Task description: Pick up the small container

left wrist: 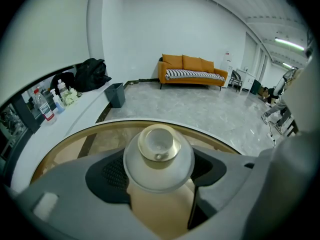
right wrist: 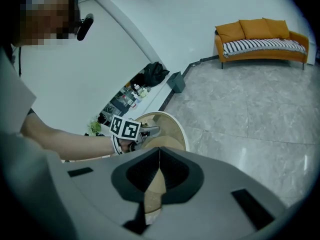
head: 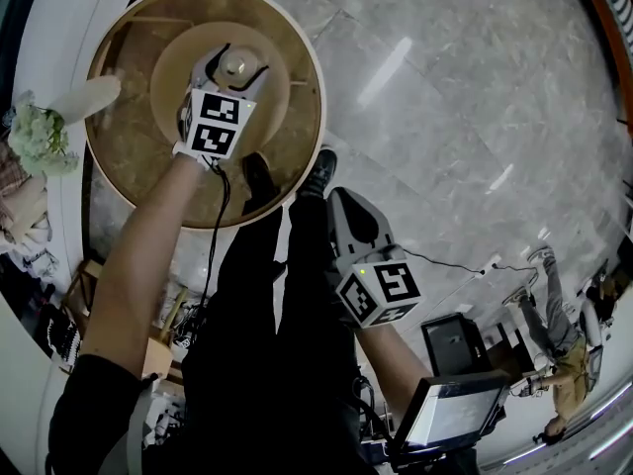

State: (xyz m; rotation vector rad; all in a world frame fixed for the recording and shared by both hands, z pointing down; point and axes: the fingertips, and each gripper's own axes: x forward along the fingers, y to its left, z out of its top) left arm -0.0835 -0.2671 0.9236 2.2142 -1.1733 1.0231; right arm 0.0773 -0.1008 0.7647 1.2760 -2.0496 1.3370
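Note:
The small container is a frosted round jar with a gold-rimmed lid. It sits over the middle of the round wood-toned table. My left gripper is shut on it, one jaw pressing each side, and in the head view only the jar's top shows between the fingers. Whether the jar is off the table cannot be told. My right gripper hangs above the floor beside the table, jaws shut together with nothing in them. In the right gripper view the jaws point toward the table.
A white counter along the left wall carries flowers, bottles and a black bag. A grey bin and an orange sofa stand farther off. A laptop is at lower right, and another person stands at the far right.

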